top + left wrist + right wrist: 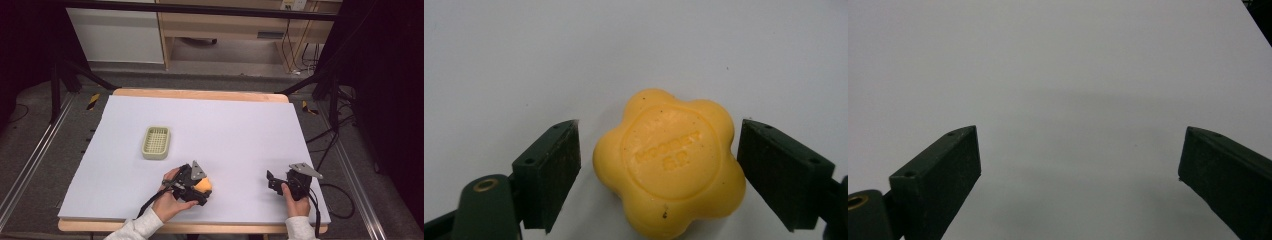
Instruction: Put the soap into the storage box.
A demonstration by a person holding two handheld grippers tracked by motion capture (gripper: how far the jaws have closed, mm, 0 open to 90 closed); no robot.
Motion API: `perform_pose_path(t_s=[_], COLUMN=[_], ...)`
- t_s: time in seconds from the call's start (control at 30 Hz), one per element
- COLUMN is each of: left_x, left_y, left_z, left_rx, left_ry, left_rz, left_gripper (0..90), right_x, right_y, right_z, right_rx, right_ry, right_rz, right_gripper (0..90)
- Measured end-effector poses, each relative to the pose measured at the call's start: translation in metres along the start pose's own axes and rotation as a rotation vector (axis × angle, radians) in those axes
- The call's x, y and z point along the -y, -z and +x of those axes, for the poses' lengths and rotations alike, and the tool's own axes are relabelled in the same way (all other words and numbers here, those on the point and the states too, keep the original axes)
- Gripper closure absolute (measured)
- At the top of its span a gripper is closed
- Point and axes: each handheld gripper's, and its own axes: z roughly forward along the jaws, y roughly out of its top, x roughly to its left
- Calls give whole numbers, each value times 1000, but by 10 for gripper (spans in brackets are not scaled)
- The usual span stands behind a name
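Observation:
A yellow flower-shaped soap bar [669,162] with stamped lettering lies flat on the white board. In the high view the soap [205,184] is near the front edge, left of centre. My left gripper [659,132] is open and straddles it: the left jaw stands a small gap away from the soap, and the right jaw is very close to its edge. Seen from above, the left gripper [204,189] is held low over the soap by a hand. My right gripper [271,181] rests at the front right, and its open jaws [1080,136] hold nothing.
A pale green slotted soap dish [156,142] sits on the white board [235,125], left of centre and behind the left gripper. The wooden table edge [200,94] shows at the back. Cables trail off the right side.

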Motion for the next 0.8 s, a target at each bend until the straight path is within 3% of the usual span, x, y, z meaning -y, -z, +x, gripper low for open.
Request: perform_pose_path(t_s=[0.8], left_x=[2], left_y=[-9], left_z=[-3], left_rx=[-2], left_ry=[11], left_rz=[32], left_gripper=[248], right_x=[0], right_y=[0], right_z=[0], right_rx=[-4], right_ry=[0], right_rz=[2], right_gripper=[39])
